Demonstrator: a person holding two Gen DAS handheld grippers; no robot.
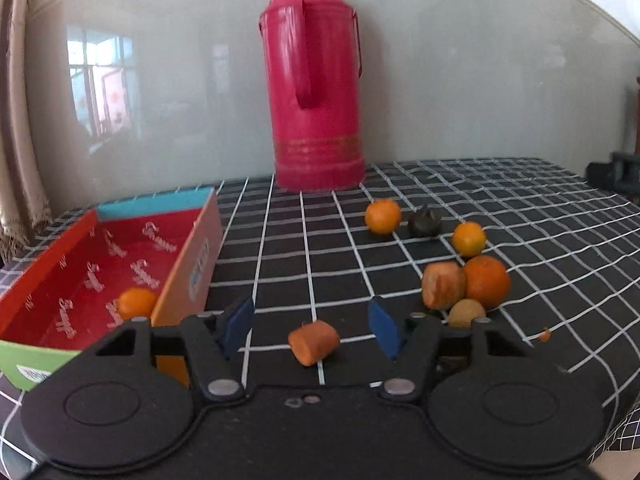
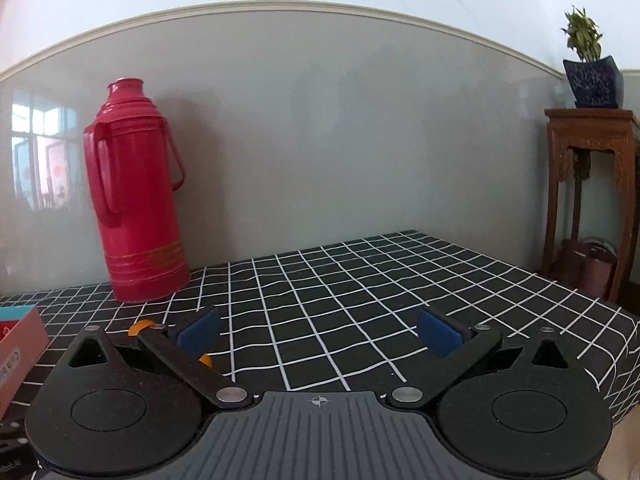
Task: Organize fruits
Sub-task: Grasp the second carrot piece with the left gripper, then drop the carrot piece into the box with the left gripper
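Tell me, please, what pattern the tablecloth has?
The tablecloth is black with a white grid; the right wrist view shows it best.

This looks like a room in a home. A desk [image 2: 360, 280] stands against the wall under a black cloth with a white grid, and on it sits a tall red thermos flask [image 1: 316, 88] with a handle, the sort kept for hot water in a household. The wall [image 2: 340, 140] behind has a glossy grey lower panel with a pale moulding above it, and a window with panes is reflected in the shine. To the right, a carved dark wooden stand [image 2: 592, 184] carries a potted plant [image 2: 588, 64] in a dark blue pot. A curtain [image 1: 16, 120] hangs at the far left. Loose oranges [image 1: 486, 282] and a printed cardboard box [image 1: 100, 272] lie on the cloth.
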